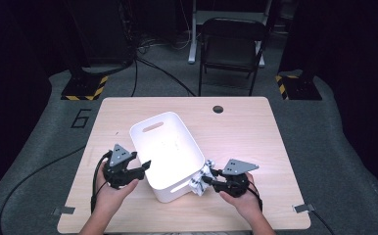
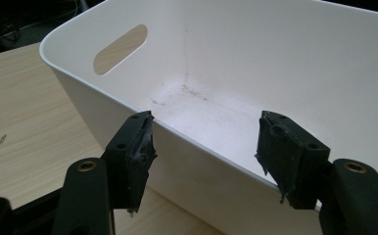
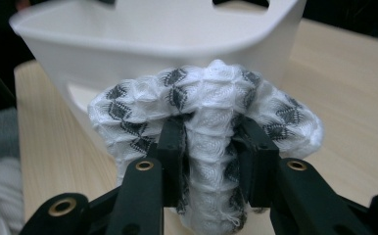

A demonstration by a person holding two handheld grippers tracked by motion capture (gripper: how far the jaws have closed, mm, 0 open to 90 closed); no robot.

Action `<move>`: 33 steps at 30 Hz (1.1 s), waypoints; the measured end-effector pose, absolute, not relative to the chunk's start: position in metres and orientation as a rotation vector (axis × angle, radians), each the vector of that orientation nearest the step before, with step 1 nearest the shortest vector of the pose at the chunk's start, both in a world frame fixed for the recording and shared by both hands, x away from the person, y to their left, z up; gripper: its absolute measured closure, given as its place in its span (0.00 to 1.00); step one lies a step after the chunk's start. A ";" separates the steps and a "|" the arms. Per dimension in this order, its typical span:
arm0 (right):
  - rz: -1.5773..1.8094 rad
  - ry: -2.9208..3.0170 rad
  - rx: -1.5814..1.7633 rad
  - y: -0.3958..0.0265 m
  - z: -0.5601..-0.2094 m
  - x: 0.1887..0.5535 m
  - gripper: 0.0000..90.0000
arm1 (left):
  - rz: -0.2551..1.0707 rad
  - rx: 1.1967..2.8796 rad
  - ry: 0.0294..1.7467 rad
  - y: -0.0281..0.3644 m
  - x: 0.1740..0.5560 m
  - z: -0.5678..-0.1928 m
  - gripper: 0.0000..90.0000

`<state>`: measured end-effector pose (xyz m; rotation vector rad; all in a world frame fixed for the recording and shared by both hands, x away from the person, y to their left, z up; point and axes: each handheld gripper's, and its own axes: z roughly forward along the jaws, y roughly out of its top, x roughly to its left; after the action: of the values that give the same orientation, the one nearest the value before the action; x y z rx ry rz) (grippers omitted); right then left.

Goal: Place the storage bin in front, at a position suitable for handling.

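A white plastic bin (image 1: 163, 147) with slot handles stands askew in the middle of the wooden table (image 1: 246, 142). My left gripper (image 1: 145, 166) sits at the bin's left wall. In the left gripper view its jaws (image 2: 209, 147) stand open on either side of the bin's rim (image 2: 197, 142), and the pads do not press on it. The bin's floor is bare and a little smudged. By the bin's near right corner, my right gripper (image 1: 207, 179) is shut on a bunched white cloth with dark diamond marks (image 3: 211, 88), also seen from above as the cloth (image 1: 200, 182).
A black folding chair (image 1: 231, 49) stands beyond the table's far edge. A round cable hole (image 1: 218, 108) lies near that edge. Stand bases with yellow and black stripes (image 1: 82, 90) sit on the floor behind. Bare tabletop extends to the right of the bin.
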<state>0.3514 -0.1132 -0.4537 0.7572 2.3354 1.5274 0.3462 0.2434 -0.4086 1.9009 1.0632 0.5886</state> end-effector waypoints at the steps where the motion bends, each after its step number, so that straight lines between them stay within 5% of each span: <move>1: 1.569 2.301 0.760 -0.115 -0.447 0.350 0.74 | 0.588 1.902 1.063 0.243 0.346 -0.409 0.43; 23: 1.401 2.512 0.889 -0.109 -0.497 0.363 0.70 | 0.590 1.882 1.066 0.243 0.346 -0.410 0.43; 33: 1.381 2.498 0.856 -0.107 -0.493 0.361 0.70 | 0.585 1.879 1.072 0.243 0.345 -0.410 0.43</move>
<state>0.3611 -0.1072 -0.4930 0.8563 2.4976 1.3815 0.3453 0.2432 -0.4101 1.8788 1.0720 0.5850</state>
